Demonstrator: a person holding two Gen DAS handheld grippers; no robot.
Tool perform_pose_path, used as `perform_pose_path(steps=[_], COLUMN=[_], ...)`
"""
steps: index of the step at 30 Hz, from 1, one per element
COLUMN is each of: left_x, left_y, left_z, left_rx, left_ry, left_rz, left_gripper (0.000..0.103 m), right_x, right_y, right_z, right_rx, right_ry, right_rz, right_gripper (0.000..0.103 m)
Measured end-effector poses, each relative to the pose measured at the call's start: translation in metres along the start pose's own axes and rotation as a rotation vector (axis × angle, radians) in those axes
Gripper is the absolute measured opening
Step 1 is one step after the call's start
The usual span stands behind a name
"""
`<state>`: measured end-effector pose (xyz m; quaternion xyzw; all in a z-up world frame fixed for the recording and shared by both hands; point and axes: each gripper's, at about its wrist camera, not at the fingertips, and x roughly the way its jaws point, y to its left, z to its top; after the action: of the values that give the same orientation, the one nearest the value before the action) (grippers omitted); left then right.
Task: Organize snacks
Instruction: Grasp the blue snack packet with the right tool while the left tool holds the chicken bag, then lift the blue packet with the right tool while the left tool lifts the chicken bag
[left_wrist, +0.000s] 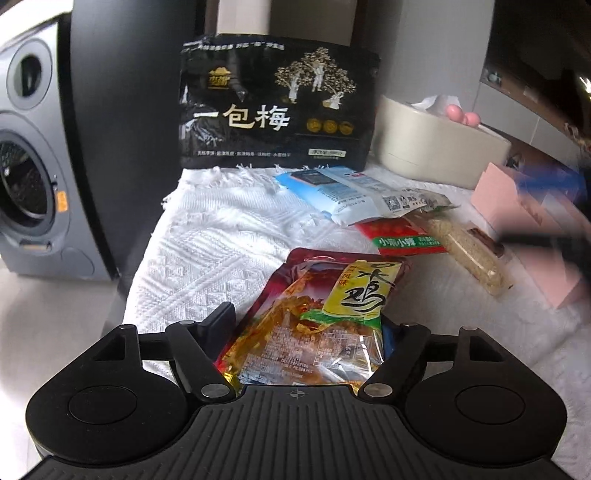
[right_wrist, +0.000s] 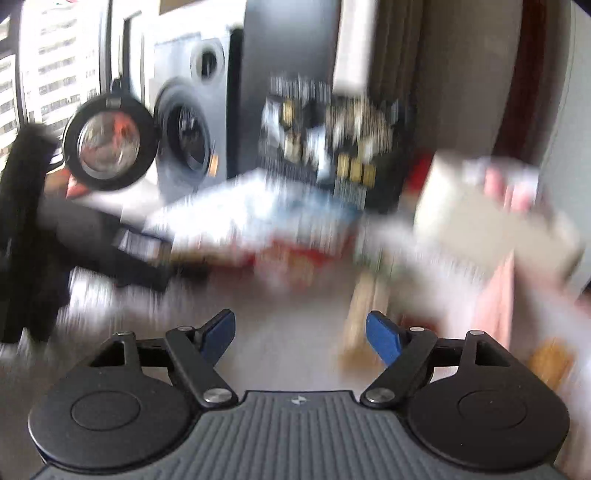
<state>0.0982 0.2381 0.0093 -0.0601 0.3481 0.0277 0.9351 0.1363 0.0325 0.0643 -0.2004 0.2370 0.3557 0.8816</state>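
Note:
In the left wrist view my left gripper is shut on a red and yellow chicken snack packet, held over a white woven cloth. On the cloth lie a blue and white packet, a red packet and a clear pack of pale wafers. A big black plum bag stands upright at the back. In the right wrist view my right gripper is open and empty; that view is heavily motion-blurred, with the snacks smeared ahead.
A beige tissue box sits at the back right, a pink box at the right. A grey washing machine stands to the left of the table. The left gripper's camera lens shows at the left of the right wrist view.

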Motion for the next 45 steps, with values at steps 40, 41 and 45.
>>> perform_pose_path(steps=[40, 41, 45], left_x=[0.008, 0.008, 0.007], left_y=[-0.012, -0.012, -0.012], left_z=[-0.003, -0.002, 0.002], left_rx=[0.097, 0.099, 0.075], left_ry=[0.041, 0.046, 0.044], left_rz=[0.031, 0.028, 0.052], left_gripper=[0.086, 0.086, 0.078], right_x=[-0.034, -0.039, -0.052], right_y=[-0.007, -0.009, -0.015], right_z=[-0.023, -0.030, -0.055], right_rx=[0.101, 0.118, 0.176], right_ry=[0.183, 0.193, 0.214], right_rz=[0.110, 0.119, 0.120], right_gripper=[0.077, 0.077, 0.077])
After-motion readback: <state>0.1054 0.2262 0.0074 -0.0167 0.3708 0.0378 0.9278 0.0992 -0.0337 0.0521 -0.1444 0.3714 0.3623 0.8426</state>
